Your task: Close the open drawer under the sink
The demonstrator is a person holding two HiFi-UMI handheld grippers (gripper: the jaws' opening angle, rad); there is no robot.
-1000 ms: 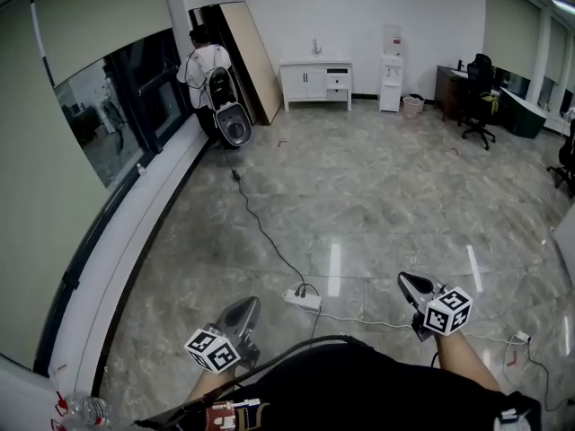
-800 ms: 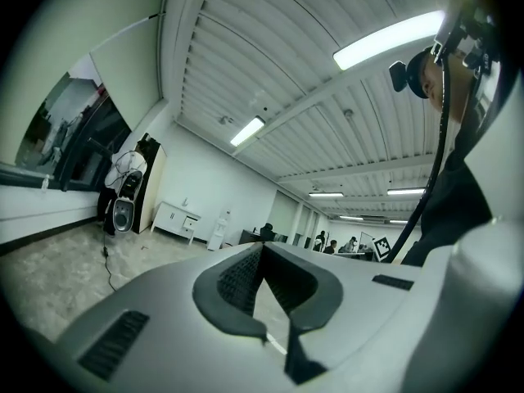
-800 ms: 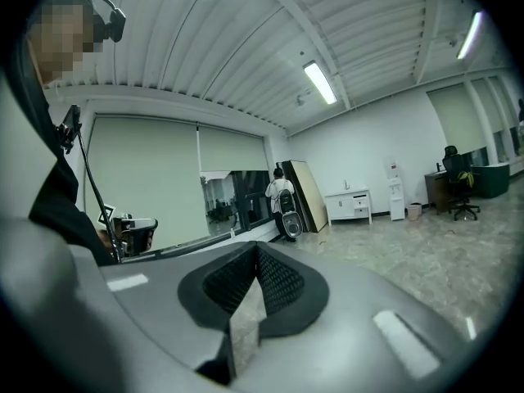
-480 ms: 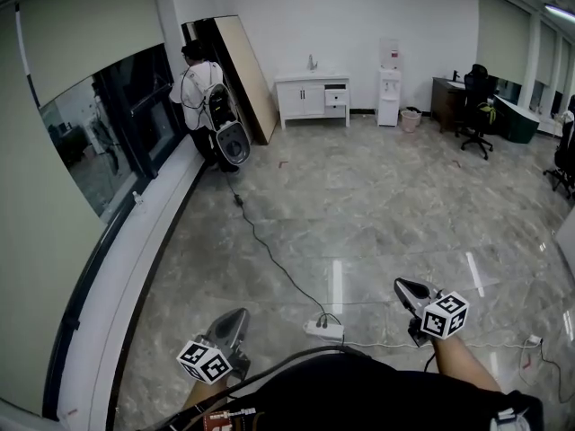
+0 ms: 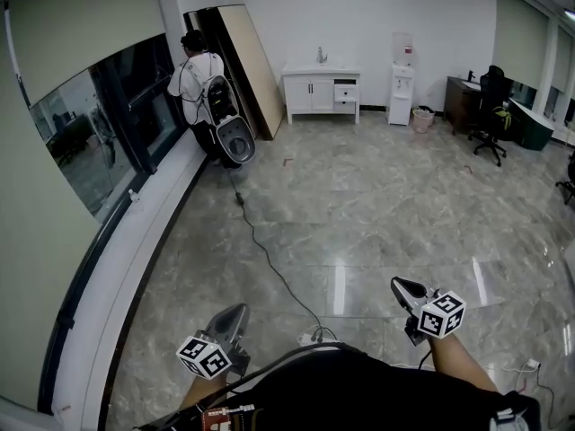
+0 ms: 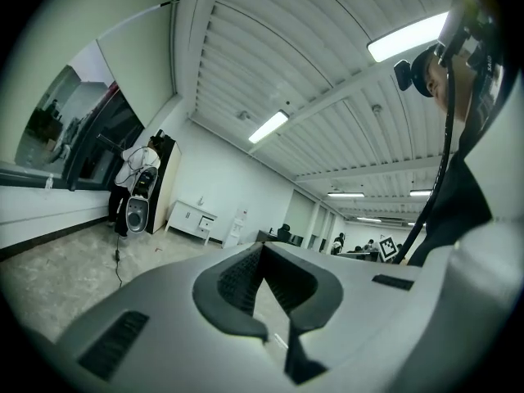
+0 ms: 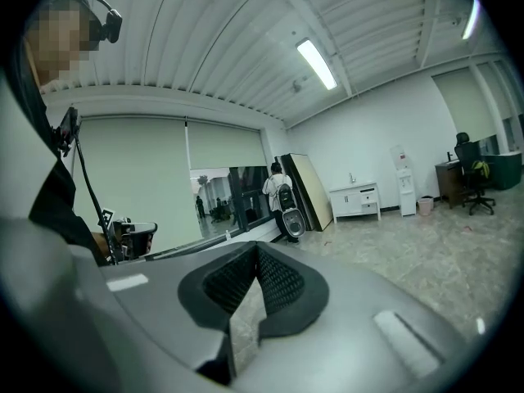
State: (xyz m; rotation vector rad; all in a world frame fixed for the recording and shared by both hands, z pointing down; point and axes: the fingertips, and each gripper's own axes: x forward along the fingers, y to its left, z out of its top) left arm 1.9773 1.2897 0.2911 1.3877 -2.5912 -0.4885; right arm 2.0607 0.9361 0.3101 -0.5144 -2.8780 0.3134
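A white sink cabinet [image 5: 316, 91] stands against the far wall, and its upper right drawer [image 5: 345, 91] is pulled out a little. It also shows small and far off in the left gripper view as the cabinet [image 6: 192, 218] and in the right gripper view as the cabinet [image 7: 358, 199]. My left gripper [image 5: 237, 313] hangs low at the bottom left of the head view, far from the cabinet. My right gripper [image 5: 396, 285] is at the bottom right. Both are shut and hold nothing: the left gripper [image 6: 262, 248] and the right gripper [image 7: 256, 248] each have their pads meeting at the tips.
A person [image 5: 199, 77] with a backpack stands by the window beside a leaning board [image 5: 253, 61]. A water dispenser [image 5: 401, 79] and a bin [image 5: 422, 118] sit right of the cabinet. A cable [image 5: 269, 260] runs across the marble floor to a power strip [image 5: 310, 338]. An office chair [image 5: 492, 108] is at the far right.
The whole view has moved forward over the floor: the cabinet looks slightly nearer and the power strip has slid down to the bottom edge. Both grippers stay shut.
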